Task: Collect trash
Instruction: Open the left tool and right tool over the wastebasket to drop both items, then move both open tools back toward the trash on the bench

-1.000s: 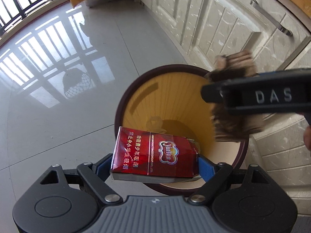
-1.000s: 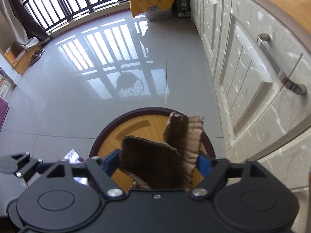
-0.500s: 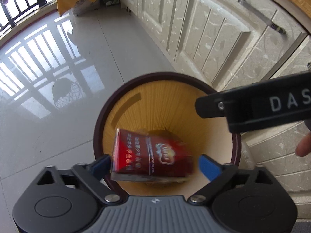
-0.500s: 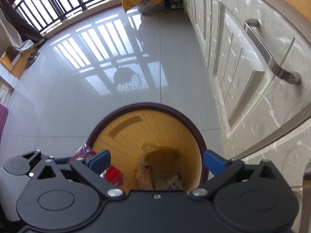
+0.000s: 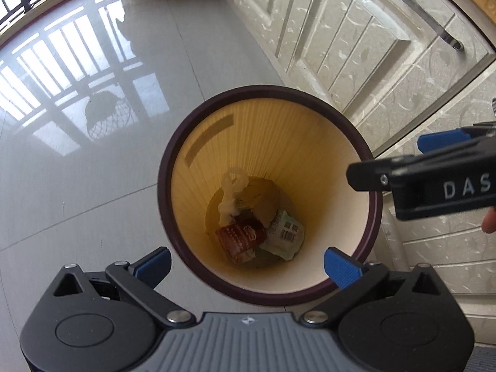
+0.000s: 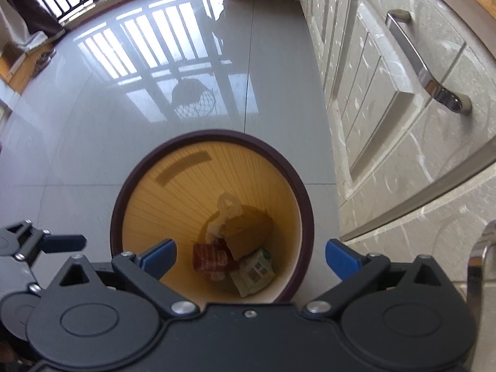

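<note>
Jaws on both grippers stand wide apart and hold nothing. Taking the bin [image 5: 269, 192] as landmark and working left to right: the left gripper [image 5: 246, 262] hovers above the bin's near rim, its blue pads [image 5: 153, 262] straddling the opening. One second ago it clamped a red cigarette pack [image 5: 241, 238]; half a second ago the pack was dropping free. The pack now lies on the bin floor. Beside it, toward the cabinet [image 5: 356, 49], sits a pale green wrapper [image 5: 283, 235], and behind the pack rests a brown cardboard piece [image 6: 245, 232], which the right gripper [image 6: 251, 255] held one second ago. A whitish plastic scrap [image 5: 231, 192] leans against the far inner wall. The right gripper sits over the bin's cabinet-side rim.

Judgement: both carried items are deposited, so this drop step is complete. Any further trash lies outside these views; both grippers are free to fetch it.
</note>
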The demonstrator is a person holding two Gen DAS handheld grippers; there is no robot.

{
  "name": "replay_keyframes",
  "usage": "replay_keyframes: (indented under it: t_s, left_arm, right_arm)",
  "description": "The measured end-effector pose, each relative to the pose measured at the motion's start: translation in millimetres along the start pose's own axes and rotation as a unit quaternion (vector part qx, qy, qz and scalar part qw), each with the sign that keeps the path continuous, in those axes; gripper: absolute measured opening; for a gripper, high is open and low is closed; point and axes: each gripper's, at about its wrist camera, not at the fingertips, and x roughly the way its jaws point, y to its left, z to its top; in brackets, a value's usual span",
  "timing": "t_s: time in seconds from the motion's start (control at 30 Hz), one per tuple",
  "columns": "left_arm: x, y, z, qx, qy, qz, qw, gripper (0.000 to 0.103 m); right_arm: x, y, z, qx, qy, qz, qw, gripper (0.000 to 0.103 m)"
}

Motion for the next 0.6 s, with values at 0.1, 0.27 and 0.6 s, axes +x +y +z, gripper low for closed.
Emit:
replay_keyframes:
  t_s: [0.1, 0.27, 0.6]
  left_arm:
    - [-11, 1, -2, -0.009, -0.002, 0.011, 0.9999, 0.103]
    - [-32, 5, -3, -0.03, -0.014, 0.01, 0.9994, 0.103]
    - [-75, 9, -17, -0.052, -0.027, 0.021, 0.9981, 0.103]
  right_arm:
    - [-4, 2, -3, -0.01, 0.007, -0.006, 1.0, 0.103]
    - [-19, 3, -6, -0.018, 0.004, -0.027, 0.999, 0.103]
    - [-61, 21, -11, -0.038, -0.019, -0.025, 0.999, 0.103]
